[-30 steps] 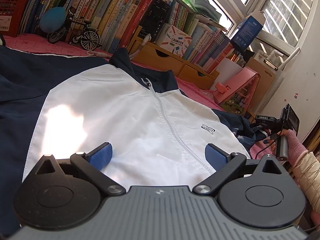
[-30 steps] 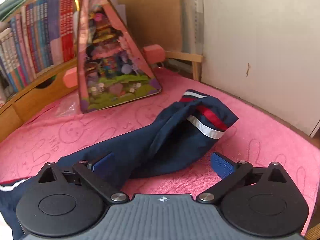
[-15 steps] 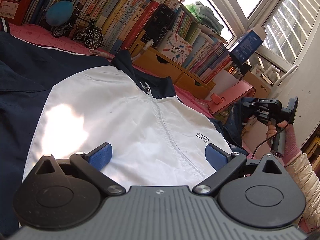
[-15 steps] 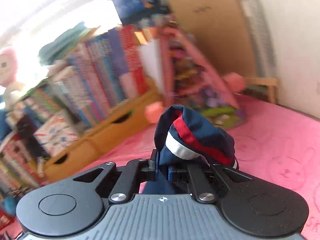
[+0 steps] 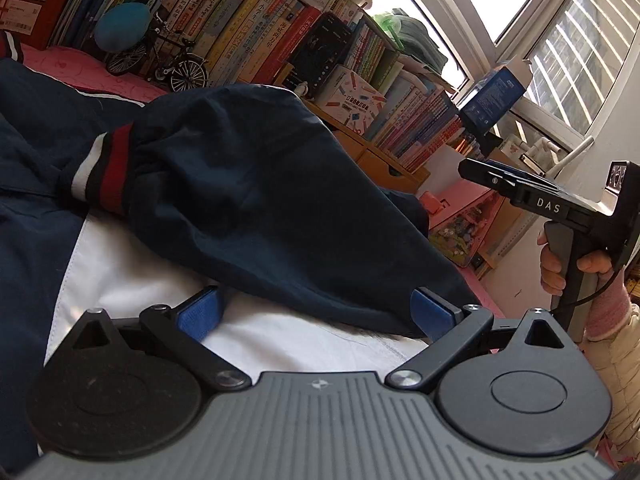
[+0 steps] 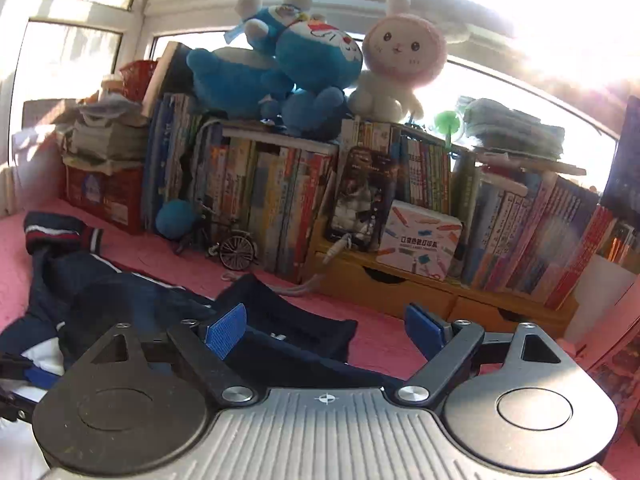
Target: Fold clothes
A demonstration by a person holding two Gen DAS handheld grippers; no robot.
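A white-fronted jacket (image 5: 132,280) with navy sides lies on the pink blanket. Its navy sleeve (image 5: 248,200) is folded across the white chest, and the red-and-white striped cuff (image 5: 100,168) points left. My left gripper (image 5: 316,312) is open just above the jacket's hem, with the sleeve's edge lying between its blue pads (image 5: 200,314). A hand (image 5: 568,264) holds my right gripper (image 5: 480,170) off to the right, above the blanket. In the right wrist view its jaws are opening, and the right gripper (image 6: 324,328) has nothing between its pads. Navy jacket cloth (image 6: 280,336) lies below it. The other cuff (image 6: 52,232) lies far left.
A packed bookshelf (image 5: 248,32) with wooden drawers (image 6: 380,288) lines the far side. A toy bicycle (image 5: 172,64) and a blue ball (image 5: 124,24) stand before it. Plush toys (image 6: 304,60) sit on top. A pink toy house (image 5: 472,216) stands at the right. Windows lie behind.
My right gripper shut on the striped cuff, carried the sleeve up and leftward over the white chest, then let go and swung toward the bookshelf. The left gripper stayed put.
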